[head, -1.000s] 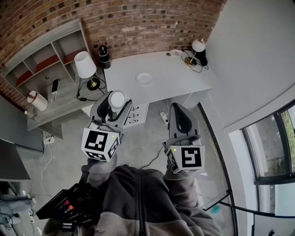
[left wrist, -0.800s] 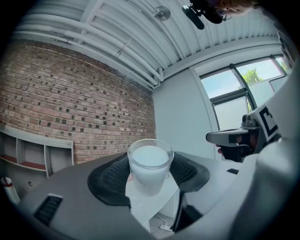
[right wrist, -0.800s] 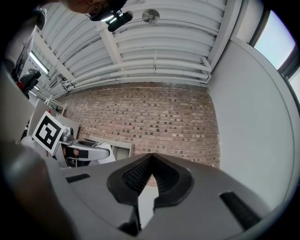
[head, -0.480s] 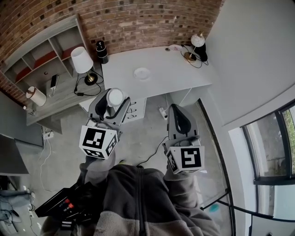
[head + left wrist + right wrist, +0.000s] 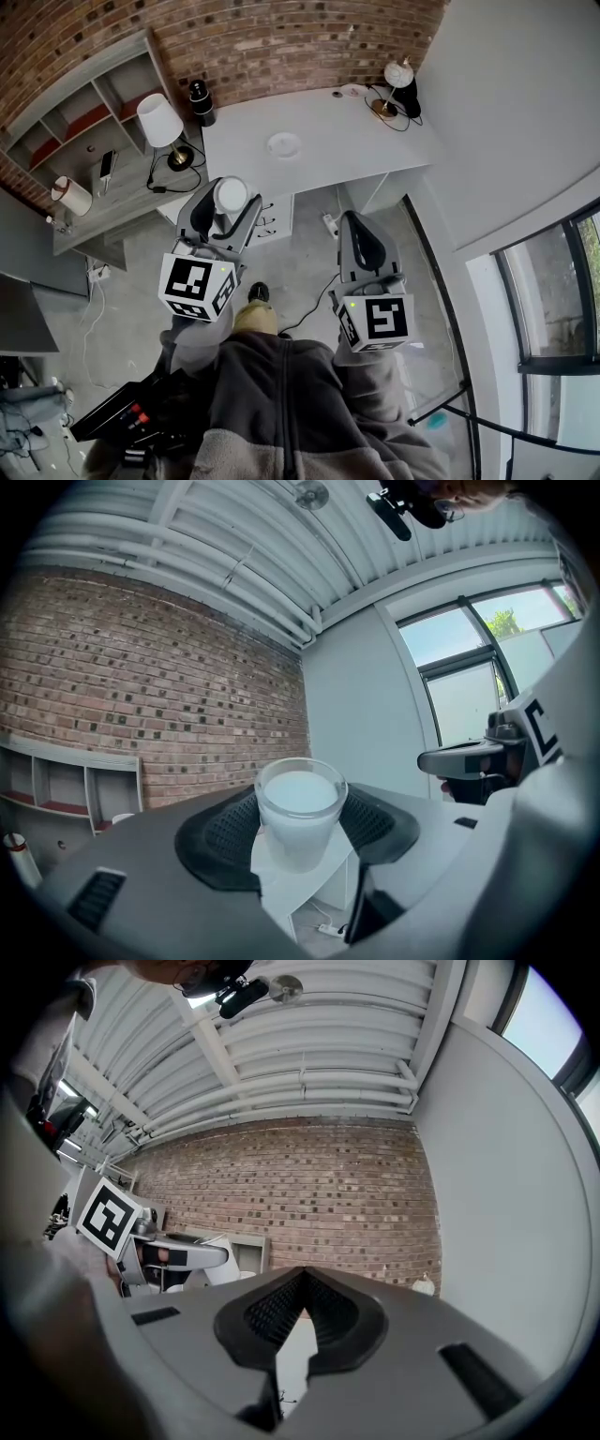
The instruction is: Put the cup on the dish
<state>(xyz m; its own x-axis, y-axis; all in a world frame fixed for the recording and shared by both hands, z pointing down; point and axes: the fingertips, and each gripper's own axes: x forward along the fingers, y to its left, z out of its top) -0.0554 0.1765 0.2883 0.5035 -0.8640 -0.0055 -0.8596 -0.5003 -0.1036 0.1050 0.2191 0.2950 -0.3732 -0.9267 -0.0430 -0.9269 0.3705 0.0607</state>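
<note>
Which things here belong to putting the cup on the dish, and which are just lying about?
For the job: cup, gripped by the left gripper; dish on the white desk.

Lying about: white-shade lamp, globe lamp, dark bottle. The right gripper is shut and empty.

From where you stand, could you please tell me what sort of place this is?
Probably a home office or studio room: a bare brick wall, a white desk carrying a dish and a small lamp, and a grey shelf unit with a white-shaded lamp by it.
</note>
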